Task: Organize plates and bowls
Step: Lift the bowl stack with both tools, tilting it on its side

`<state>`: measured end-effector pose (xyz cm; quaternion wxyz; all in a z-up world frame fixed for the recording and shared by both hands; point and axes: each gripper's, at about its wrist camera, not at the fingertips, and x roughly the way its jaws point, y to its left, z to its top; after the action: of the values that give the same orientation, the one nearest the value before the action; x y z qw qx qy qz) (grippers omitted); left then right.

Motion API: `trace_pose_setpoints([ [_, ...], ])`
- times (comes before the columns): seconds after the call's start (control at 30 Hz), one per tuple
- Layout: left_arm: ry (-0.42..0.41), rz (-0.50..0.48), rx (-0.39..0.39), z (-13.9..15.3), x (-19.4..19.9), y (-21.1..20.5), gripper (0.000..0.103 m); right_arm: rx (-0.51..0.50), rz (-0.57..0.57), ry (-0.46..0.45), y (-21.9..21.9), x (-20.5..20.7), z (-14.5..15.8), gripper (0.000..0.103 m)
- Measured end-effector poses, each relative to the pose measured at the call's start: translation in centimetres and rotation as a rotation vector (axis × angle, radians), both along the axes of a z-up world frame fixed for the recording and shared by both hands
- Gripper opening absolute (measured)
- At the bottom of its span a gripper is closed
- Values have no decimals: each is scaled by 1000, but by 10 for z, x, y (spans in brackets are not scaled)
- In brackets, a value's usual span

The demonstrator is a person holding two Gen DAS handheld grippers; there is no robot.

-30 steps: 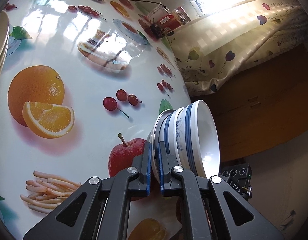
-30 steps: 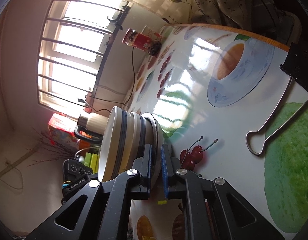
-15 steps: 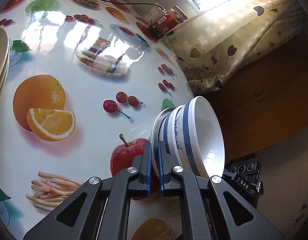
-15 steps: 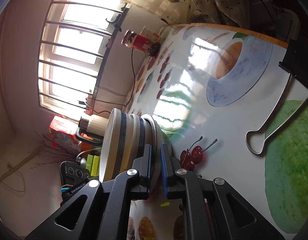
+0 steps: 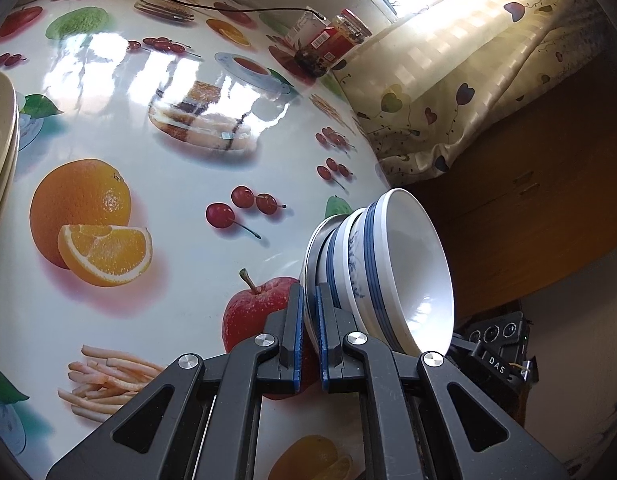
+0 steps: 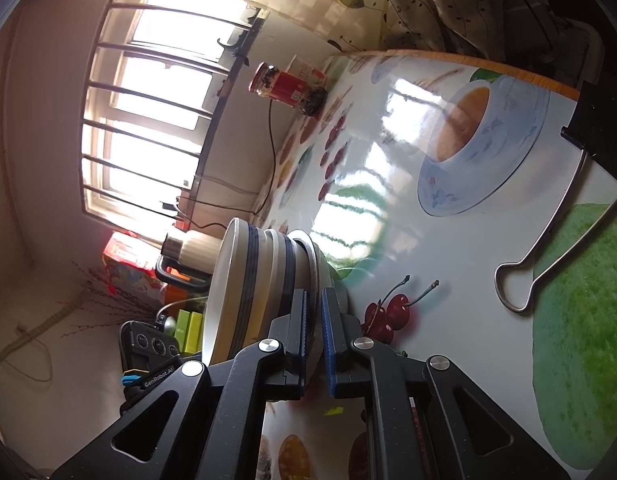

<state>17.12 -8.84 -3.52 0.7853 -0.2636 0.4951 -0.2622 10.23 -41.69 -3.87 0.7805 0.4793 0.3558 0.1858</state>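
Observation:
A stack of white bowls with blue bands (image 5: 392, 268) rests on a white plate (image 5: 311, 256), held above the fruit-print table (image 5: 180, 184). My left gripper (image 5: 309, 320) is shut on the plate's rim. In the right wrist view the same stack of bowls (image 6: 248, 288) shows from the opposite side, and my right gripper (image 6: 314, 320) is shut on the plate's rim (image 6: 314, 256) there. A stack of cream plates (image 5: 0, 136) stands at the far left edge of the left wrist view.
A red-labelled jar (image 5: 340, 40) and a white carton stand at the table's far edge by the window. A black cable (image 5: 212, 8) crosses the table. A binder clip (image 6: 548, 240) holds the cloth at the table edge. A curtain (image 5: 468, 80) hangs beside the table.
Both grippers keep their hold on the plate with the bowls. The views have shifted a little, with the stack moving slightly over the table.

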Motion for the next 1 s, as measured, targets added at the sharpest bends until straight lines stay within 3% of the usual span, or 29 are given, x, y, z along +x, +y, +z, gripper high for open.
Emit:
trace_pose_setpoints([
  [1.0,2,3,-8,1,-1,1,6,21,-14,-2,3,7,2,10],
])
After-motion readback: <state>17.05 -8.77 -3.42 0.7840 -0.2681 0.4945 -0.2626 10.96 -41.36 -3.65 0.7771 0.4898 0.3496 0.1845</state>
